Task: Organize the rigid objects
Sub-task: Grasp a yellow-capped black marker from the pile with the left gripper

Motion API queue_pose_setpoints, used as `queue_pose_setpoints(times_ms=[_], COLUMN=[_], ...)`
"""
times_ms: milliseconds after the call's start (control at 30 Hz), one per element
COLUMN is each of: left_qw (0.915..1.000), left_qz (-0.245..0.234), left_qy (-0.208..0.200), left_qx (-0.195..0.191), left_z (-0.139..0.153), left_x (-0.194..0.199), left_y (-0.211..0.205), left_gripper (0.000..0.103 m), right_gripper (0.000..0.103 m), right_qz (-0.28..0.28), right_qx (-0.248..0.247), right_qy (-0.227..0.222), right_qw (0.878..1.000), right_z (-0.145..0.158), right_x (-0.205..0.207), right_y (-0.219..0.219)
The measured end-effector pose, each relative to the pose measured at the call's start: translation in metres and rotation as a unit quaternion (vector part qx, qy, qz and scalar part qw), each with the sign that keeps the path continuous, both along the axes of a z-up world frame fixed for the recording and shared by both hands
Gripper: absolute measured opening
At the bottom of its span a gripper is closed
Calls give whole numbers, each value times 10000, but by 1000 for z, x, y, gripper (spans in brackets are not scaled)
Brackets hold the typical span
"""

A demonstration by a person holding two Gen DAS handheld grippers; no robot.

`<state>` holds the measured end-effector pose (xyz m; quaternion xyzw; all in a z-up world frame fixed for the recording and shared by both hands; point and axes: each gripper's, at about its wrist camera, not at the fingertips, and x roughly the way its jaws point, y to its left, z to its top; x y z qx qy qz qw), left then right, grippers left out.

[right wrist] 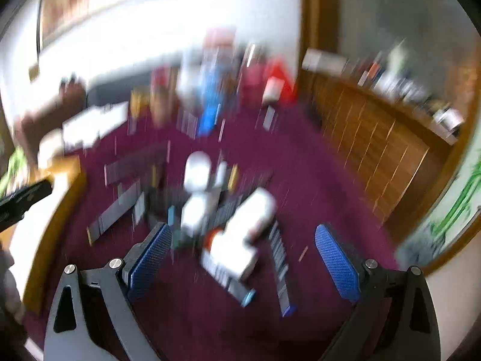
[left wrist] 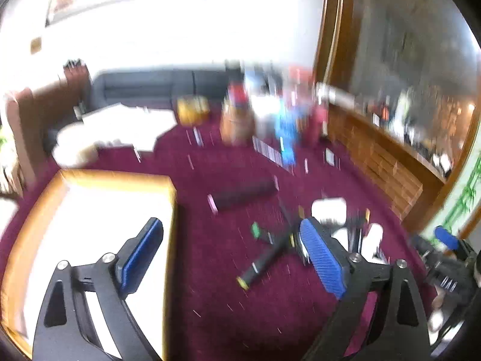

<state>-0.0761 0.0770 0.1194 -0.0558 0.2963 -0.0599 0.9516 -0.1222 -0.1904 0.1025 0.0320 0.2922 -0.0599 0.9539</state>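
Note:
Both views are blurred. Over a maroon cloth (left wrist: 210, 300) my left gripper (left wrist: 231, 225) is open with nothing between its blue pads. Beyond it lie a dark cylinder (left wrist: 243, 194), a black pen with a yellow end (left wrist: 264, 261) and a white bottle (left wrist: 329, 207). A wooden tray with a white inside (left wrist: 120, 177) sits under its left finger. My right gripper (right wrist: 243, 230) is open above a heap of white bottles (right wrist: 197, 170), a larger white container (right wrist: 252, 213) and dark sticks (right wrist: 281, 270); it touches none of them.
Boxes and jars crowd the back of the cloth, among them a blue pack (left wrist: 285, 132) and a brown jar (left wrist: 236, 123). A wooden cabinet (right wrist: 375, 138) runs along the right. White papers (left wrist: 120, 126) lie at the back left.

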Motion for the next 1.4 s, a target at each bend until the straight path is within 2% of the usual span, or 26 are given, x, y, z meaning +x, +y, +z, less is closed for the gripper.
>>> queue_pose_setpoints(times_ms=[33, 67, 100, 133, 167, 233, 300, 333, 433, 600, 700, 833, 867, 900, 933, 967, 1000, 1033, 1067, 1133, 1300, 1400], left_qw=[9996, 9987, 9984, 9988, 9990, 9977, 9963, 9955, 9929, 9864, 9795, 9720, 9710, 9707, 9705, 9714, 9749, 9756, 9762, 9782, 9855, 9864], left_qz=[76, 122, 80, 41, 55, 117, 57, 21, -134, -350, -573, -676, -660, -665, -705, -807, -919, -1012, -975, -936, -845, -878], left_qy=[-274, -490, -557, -441, -283, 91, 308, 418, 739, 946, 1074, 1289, 1298, 1301, 1339, 1449, 1515, 1637, 1677, 1616, 1474, 1326], left_qx=[35, 79, 109, 222, 341, 654, 805, 855, 920, 1299, 1607, 1845, 1898, 1907, 1876, 1698, 1345, 1056, 973, 911, 35, -403], left_z=[10, 17, 19, 16, 10, -8, -23, -29, -46, -70, -86, -102, -104, -106, -107, -109, -109, -109, -107, -104, -82, -67], left_x=[-6, -10, -9, -5, -1, 8, 9, 11, 26, 47, 60, 76, 79, 81, 82, 85, 86, 87, 85, 80, 55, 38], left_y=[7, 13, 16, 18, 18, 13, 5, 0, -17, -51, -70, -84, -86, -86, -87, -86, -83, -80, -78, -74, -42, -24], left_gripper=[103, 103, 103, 103, 103, 103, 103, 103, 97, 97, 97, 96, 90, 73, 64, 40, 23, 18, 13, 13, 13, 13], right_gripper=[95, 95, 94, 92, 81, 72, 66, 65, 65, 65, 65, 65, 65, 65, 65, 66, 66, 66, 66, 66, 66, 66], right_qz=[-76, -184, -331, -556, -569, -490, -457, -430, -427, -418, -452, -367, -342, -325, -324, -328, -327, -331, -342, -354, -398, -326], right_qx=[50, 36, -29, -48, 51, 444, 868, 1087, 1252, 1775, 2096, 2200, 2199, 2203, 2205, 2211, 2214, 2220, 2214, 2210, 2155, 2137], right_qy=[-379, -447, -316, -150, -114, 78, 276, 325, 276, 235, 322, 358, 372, 397, 418, 439, 448, 456, 471, 508, 608, 678], right_qw=[9992, 9988, 9989, 9983, 9983, 9978, 9948, 9926, 9908, 9830, 9762, 9742, 9742, 9741, 9740, 9737, 9736, 9734, 9735, 9733, 9738, 9740], right_z=[8, 10, 8, 0, -6, -24, -40, -49, -63, -72, -80, -82, -82, -83, -83, -84, -84, -85, -84, -84, -86, -86], right_x=[-5, 0, 9, 21, 29, 45, 56, 60, 52, 47, 48, 48, 48, 48, 50, 50, 51, 50, 52, 53, 56, 59], right_y=[-5, -9, -11, -15, -16, -24, -34, -38, -50, -67, -77, -80, -79, -79, -79, -79, -79, -80, -79, -79, -79, -77])
